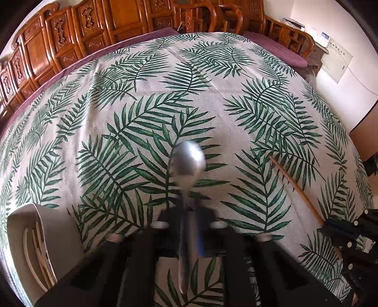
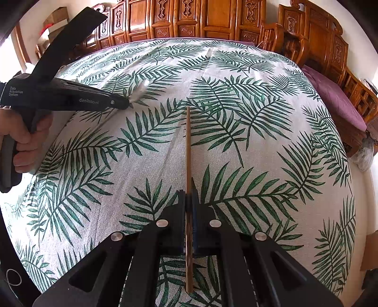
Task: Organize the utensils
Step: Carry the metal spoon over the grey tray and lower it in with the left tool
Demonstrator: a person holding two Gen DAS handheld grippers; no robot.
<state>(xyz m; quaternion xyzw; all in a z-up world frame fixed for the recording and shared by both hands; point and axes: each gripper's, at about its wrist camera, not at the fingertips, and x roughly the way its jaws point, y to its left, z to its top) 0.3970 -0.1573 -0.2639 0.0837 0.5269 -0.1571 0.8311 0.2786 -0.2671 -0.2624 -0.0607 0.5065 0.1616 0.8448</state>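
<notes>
My left gripper (image 1: 186, 212) is shut on a metal spoon (image 1: 187, 163), bowl pointing forward, held above the leaf-print tablecloth (image 1: 212, 99). The spoon looks blurred. My right gripper (image 2: 188, 198) is shut on a wooden chopstick (image 2: 187, 141) that points straight ahead. In the left wrist view the chopstick (image 1: 295, 186) and the right gripper (image 1: 340, 226) show at the right. In the right wrist view the left gripper (image 2: 127, 102) shows at the upper left with the spoon (image 2: 140, 91). A grey utensil holder (image 1: 35, 243) with pale sticks inside stands at the lower left of the left wrist view.
The table is covered with the palm-leaf cloth (image 2: 236, 118). Carved wooden furniture (image 1: 94, 30) and chairs (image 1: 212, 16) stand behind it. A purple-cushioned bench (image 2: 335, 99) is at the right. A person's hand (image 2: 23, 141) holds the left gripper's handle.
</notes>
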